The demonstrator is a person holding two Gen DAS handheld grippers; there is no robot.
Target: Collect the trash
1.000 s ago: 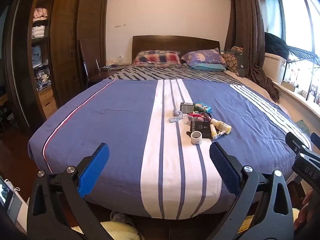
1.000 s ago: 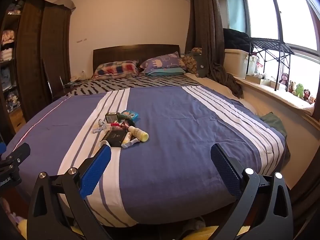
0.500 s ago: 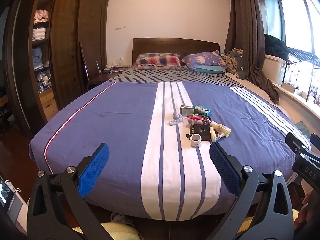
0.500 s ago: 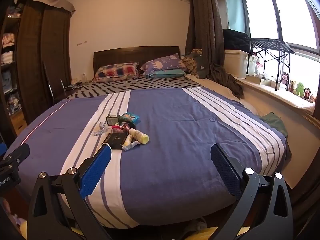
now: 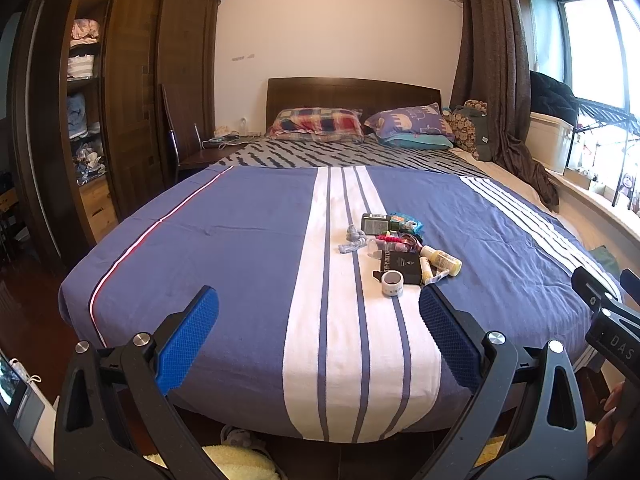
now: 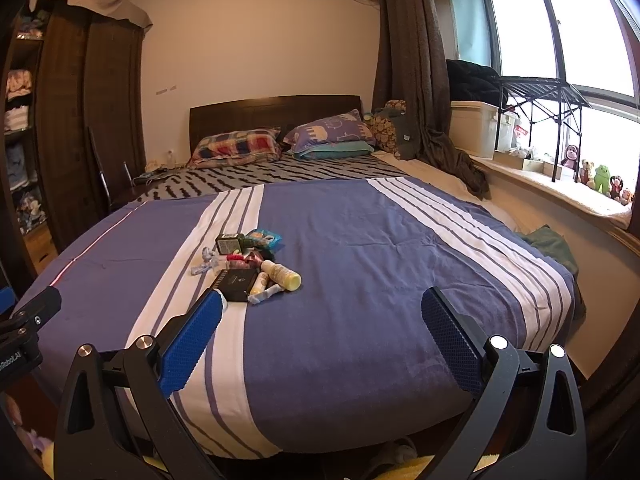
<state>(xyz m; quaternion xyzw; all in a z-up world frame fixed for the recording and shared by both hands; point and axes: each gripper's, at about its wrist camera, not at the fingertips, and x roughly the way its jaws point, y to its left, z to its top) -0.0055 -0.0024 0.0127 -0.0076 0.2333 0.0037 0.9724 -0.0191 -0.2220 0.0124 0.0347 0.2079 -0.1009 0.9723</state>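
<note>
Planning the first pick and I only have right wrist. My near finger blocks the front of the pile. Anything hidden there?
Observer: Yes, a white tape roll lies just in front of the black box, nearest item to you.
Operator: Left gripper state? I only see its edge.
Observer: The left gripper is open and empty, jaws wide apart, over the foot of the bed.
</note>
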